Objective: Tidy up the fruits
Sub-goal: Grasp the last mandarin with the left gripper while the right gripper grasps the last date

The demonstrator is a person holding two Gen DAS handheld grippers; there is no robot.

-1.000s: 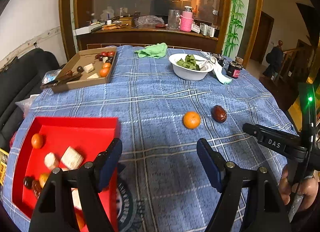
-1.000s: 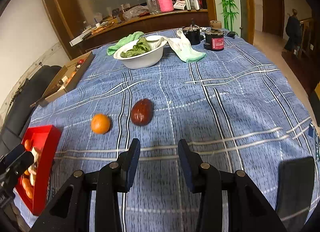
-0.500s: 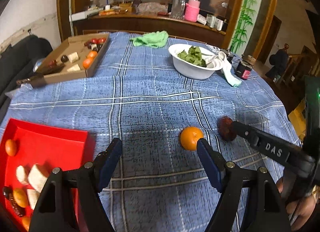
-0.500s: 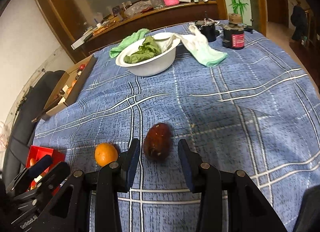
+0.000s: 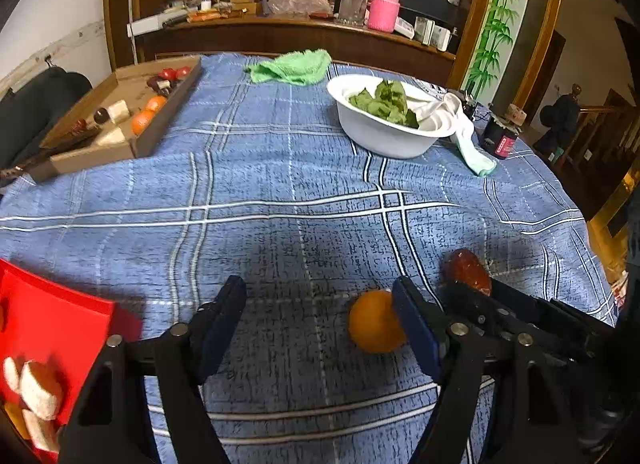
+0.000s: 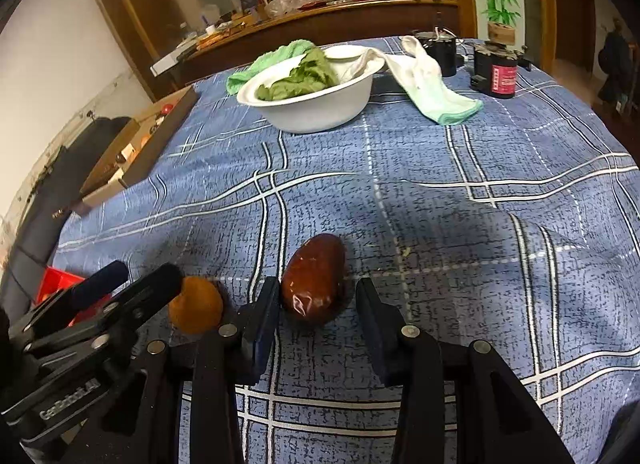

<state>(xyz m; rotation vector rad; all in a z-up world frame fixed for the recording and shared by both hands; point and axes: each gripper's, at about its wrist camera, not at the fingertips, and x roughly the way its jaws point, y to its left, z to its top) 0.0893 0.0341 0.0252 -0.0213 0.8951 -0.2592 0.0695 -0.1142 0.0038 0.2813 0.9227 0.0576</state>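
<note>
Glossy oval brown fruit (image 6: 314,278) between right tongs (image 6: 316,316); matte round orange (image 5: 374,322) alongside.

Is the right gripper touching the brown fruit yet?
Apart. The right wrist view shows the brown fruit lying on the tablecloth between the right gripper's open fingers, with a strip of cloth visible on each side of it.

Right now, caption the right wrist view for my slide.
Right hand-held gripper open around a brown date on the blue plaid tablecloth, an orange beside it.
</note>
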